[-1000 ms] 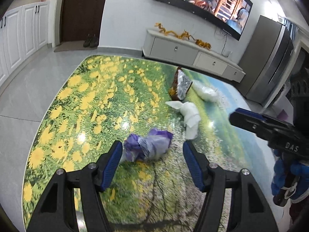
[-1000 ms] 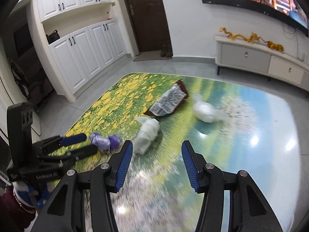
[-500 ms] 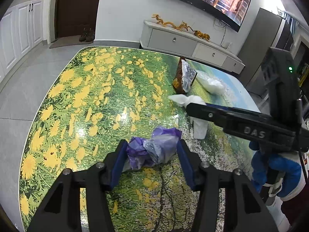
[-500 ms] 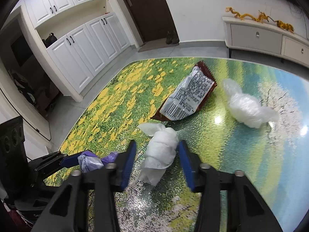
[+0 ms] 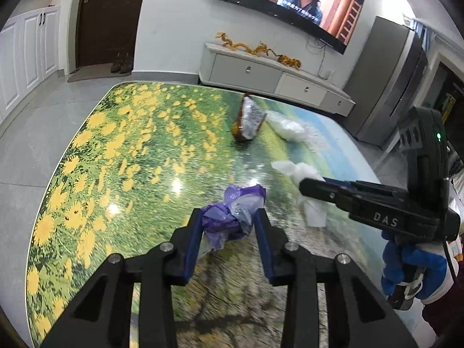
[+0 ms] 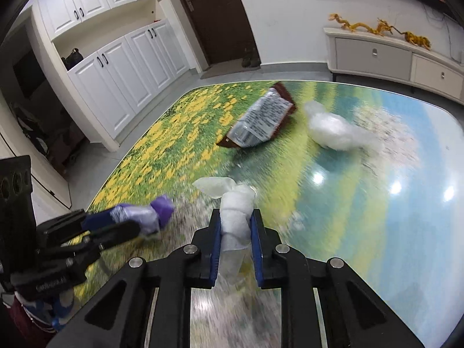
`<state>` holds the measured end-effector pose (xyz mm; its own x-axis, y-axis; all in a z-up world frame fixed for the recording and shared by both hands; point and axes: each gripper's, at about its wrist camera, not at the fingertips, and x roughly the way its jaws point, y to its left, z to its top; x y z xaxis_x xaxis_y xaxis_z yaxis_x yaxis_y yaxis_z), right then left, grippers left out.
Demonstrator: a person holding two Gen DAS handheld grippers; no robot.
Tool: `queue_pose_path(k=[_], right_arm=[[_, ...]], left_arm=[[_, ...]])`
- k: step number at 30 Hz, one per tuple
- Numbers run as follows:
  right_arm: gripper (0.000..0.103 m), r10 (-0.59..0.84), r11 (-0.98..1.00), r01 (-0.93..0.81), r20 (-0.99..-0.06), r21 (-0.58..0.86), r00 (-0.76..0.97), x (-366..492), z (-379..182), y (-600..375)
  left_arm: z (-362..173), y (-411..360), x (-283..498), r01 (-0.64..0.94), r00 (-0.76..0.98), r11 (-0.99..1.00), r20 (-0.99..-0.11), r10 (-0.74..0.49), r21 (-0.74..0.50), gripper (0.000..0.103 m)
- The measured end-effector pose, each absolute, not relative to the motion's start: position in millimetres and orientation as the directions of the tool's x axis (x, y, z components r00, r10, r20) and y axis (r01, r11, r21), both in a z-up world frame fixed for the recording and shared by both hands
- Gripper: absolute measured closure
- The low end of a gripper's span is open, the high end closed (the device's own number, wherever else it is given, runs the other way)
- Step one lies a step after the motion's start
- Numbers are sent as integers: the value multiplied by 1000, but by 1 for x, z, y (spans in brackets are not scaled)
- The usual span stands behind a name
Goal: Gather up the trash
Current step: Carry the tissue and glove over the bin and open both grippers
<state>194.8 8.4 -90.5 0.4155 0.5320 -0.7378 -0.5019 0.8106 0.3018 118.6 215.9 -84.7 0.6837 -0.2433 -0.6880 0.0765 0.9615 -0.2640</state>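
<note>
Both grippers had closed since the frames a second earlier, when each stood wide apart short of its item. The left gripper (image 5: 227,227) was clamped on the purple wad (image 5: 232,217), its blue pads pressed against both sides of the crumpled plastic. The right gripper (image 6: 235,239) was clamped on the white wad (image 6: 236,211), with the pads squeezing its lower part and a loose tail of tissue sticking out beyond the tips toward the left.

Positions (as seen from each wrist camera):
- The purple wad sat low over the table (image 5: 121,150), on the near part of the flower print; contact with the surface could not be determined.
- The white wad (image 5: 307,191) appeared in the left view just beside the purple one, to its right, held at the tip of the right gripper (image 5: 307,187).
- The left gripper (image 6: 124,226) appeared in the right view at lower left, with the purple wad (image 6: 142,217) between its fingers.
- The snack wrapper (image 6: 261,120) lay flat on the far half of the table, label side up.
- The clear bag (image 6: 333,130) lay just beside the wrapper, on its right, well apart from both grippers.

A gloved hand (image 5: 411,266) in blue and white held the right gripper's handle at the table's right edge.
</note>
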Motion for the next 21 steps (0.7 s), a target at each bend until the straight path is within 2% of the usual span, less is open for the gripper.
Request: queue_pose_path(k=[11,21], right_arm=[[85,475,863,-428,-718,267,509,129,-58,-69],[85,396,916,-329,-654,230,645,70,-15,-150]], left_arm=[[-44,181,83,146,735,954,-617,-281,-261,71],[1,127,60,270,755,932,-547,-361,-242,71]])
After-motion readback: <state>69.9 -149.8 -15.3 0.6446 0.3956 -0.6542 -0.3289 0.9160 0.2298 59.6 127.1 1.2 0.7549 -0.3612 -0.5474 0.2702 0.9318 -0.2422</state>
